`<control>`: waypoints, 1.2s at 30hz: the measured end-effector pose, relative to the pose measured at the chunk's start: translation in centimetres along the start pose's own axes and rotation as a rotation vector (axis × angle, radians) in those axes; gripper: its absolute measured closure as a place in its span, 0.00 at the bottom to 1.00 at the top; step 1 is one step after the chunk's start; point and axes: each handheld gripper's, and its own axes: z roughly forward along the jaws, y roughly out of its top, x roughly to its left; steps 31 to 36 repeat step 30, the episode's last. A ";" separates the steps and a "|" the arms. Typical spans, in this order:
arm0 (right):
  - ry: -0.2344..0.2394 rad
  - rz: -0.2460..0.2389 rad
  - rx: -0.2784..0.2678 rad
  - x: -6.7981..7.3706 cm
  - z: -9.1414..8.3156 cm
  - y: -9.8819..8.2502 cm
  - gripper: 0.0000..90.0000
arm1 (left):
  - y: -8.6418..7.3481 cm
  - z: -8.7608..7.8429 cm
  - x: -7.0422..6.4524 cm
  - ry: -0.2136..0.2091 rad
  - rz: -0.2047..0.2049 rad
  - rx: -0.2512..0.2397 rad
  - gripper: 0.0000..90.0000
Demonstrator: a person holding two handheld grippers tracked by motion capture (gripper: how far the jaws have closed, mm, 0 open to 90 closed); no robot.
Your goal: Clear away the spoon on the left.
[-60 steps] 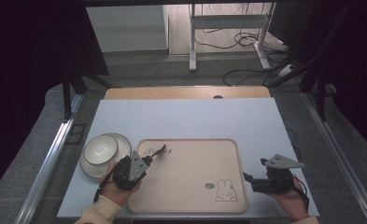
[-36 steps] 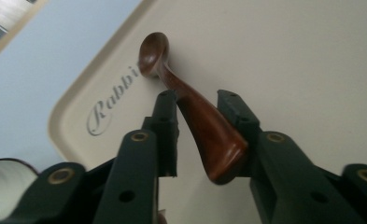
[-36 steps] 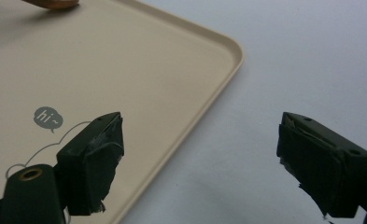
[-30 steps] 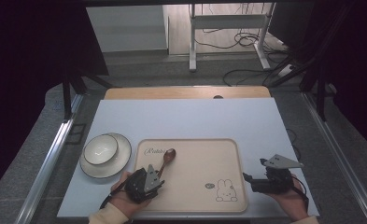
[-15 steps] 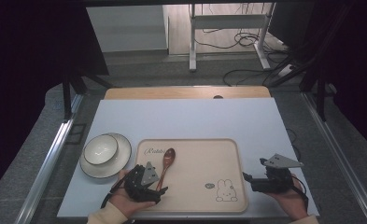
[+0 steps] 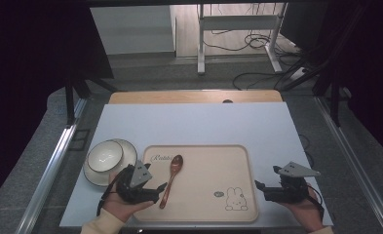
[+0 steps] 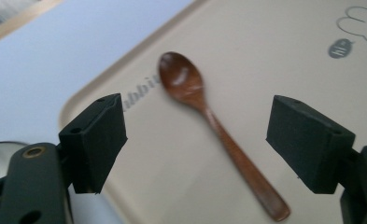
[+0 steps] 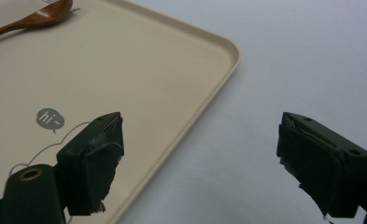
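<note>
Your left gripper (image 6: 156,191) has let go of the wooden spoon (image 6: 171,178) since the frames of a second or two ago: then it carried the spoon in from beside the bowl, now the spoon lies flat on the beige tray (image 6: 199,151) and the gripper has drawn back toward the lower left of the high view. Its fingers (image 7: 95,140) have just been opening and now stand wide apart, pressing on nothing. In the left gripper view the spoon (image 7: 218,135) lies on the tray (image 7: 274,56) beyond the fingers, framed in the gap between them and touched by neither, bowl end toward the upper left by the printed lettering, handle running to the lower right.

In the high view the spoon sits in the left part of the tray, bowl end up the frame, handle slanting down toward your left hand. The white bowl (image 6: 104,157) on its plate (image 6: 128,147) rests on the pale surface (image 6: 189,122) just left of the tray.

Your right gripper (image 6: 261,190) has not moved, at the lower right of the high view, just off the tray's right edge. In the right gripper view its fingers (image 8: 93,158) are also wide apart and hold nothing; one hangs over the tray's corner near the rabbit print (image 8: 50,142), the other over bare surface (image 8: 302,56). The spoon (image 8: 31,17) shows at that frame's upper left.
</note>
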 end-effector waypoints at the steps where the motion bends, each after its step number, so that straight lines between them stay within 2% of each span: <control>1: -0.001 -0.003 -0.001 0.0 -0.2 -0.1 0.17 | 0.0 -0.3 0.3 0.009 -0.007 -0.007 0.22; 7: -0.025 0.015 -0.015 -0.4 -1.1 -0.6 0.17 | -1.2 -1.8 1.9 0.056 -0.044 -0.032 0.23; 11: -0.032 0.030 -0.021 -0.5 -1.1 -0.5 0.17 | -2.5 -2.5 2.4 0.064 -0.073 -0.031 0.24; 15: -0.032 0.031 -0.007 -0.7 -0.8 -0.6 0.17 | -3.4 -2.7 2.7 0.067 -0.082 -0.019 0.26; 36: -0.032 0.037 -0.014 -0.9 -0.7 -0.7 0.17 | -3.1 -2.2 2.8 0.062 -0.087 -0.004 0.26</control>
